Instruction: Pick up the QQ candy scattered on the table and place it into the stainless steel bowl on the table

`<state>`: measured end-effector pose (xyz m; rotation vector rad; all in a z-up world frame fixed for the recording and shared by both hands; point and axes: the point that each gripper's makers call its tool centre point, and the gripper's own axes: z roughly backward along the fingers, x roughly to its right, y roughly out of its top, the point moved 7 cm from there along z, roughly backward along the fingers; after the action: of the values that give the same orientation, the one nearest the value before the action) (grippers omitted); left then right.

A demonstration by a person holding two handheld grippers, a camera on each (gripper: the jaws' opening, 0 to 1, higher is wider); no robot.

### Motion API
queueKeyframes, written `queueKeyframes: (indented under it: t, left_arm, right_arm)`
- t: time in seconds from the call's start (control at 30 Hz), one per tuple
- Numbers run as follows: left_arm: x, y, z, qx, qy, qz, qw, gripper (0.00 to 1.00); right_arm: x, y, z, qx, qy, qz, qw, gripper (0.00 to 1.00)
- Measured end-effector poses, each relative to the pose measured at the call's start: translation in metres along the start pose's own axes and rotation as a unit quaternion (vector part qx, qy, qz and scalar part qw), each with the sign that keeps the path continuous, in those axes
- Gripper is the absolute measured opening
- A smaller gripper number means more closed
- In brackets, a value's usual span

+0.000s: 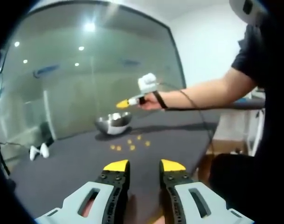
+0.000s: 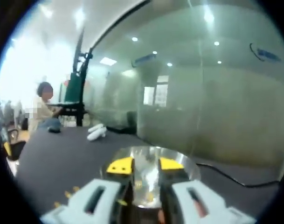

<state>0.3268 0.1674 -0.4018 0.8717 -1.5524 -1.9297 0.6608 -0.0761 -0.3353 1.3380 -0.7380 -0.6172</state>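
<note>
Yellow-tipped and parted around bare air, the jaws of our left gripper (image 1: 144, 166) rise closest in the left gripper view, hovering over the dark table (image 1: 76, 163). Beyond them a small scatter of QQ candy (image 1: 131, 143) lies on that table, several orange-yellow pieces near one another. The stainless steel bowl (image 1: 113, 122) stands just behind them.

Our right gripper (image 1: 123, 103), seen from the left gripper view, is held out above the bowl by the person's hand (image 1: 150, 101). Its yellow tips look close together there, but we cannot tell whether anything sits between them. In the right gripper view the right gripper's jaws stand slightly apart directly over the bowl's shiny inside, where a few yellow specks look like candies already dropped in. More pieces lie on the table at lower left in that view. Two white objects (image 2: 96, 131) rest farther back.

We judge the candies light, small and soft, likely a little springy and perhaps tacky. Each should be pinched across its middle with a gentle squeeze, tips low against the table, lest it squirt sideways.
</note>
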Motion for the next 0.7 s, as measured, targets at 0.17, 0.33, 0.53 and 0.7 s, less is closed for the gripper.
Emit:
queueKeyframes:
  t: [0.17, 0.33, 0.53, 0.7]
  left_arm:
    - [0.003, 0.001, -0.003, -0.004, -0.003, -0.005, 1.0, 0.27]
    - [0.002, 0.006, -0.001, 0.012, 0.003, -0.002, 0.9999, 0.27]
    - [0.001, 0.006, -0.002, 0.009, 0.012, -0.002, 0.9999, 0.27]
    - [0.002, 0.003, -0.005, 0.003, 0.01, 0.005, 0.9999, 0.27]
  right_arm:
    - [-0.002, 0.001, 0.004, 0.002, 0.006, 0.001, 1.0, 0.2]
    - [-0.007, 0.003, 0.015, 0.009, 0.019, 0.01, 0.9997, 0.2]
    - [-0.01, 0.005, 0.027, 0.011, 0.021, 0.014, 0.9996, 0.2]
    - [-0.016, -0.002, 0.06, 0.014, 0.032, 0.017, 0.9992, 0.2]
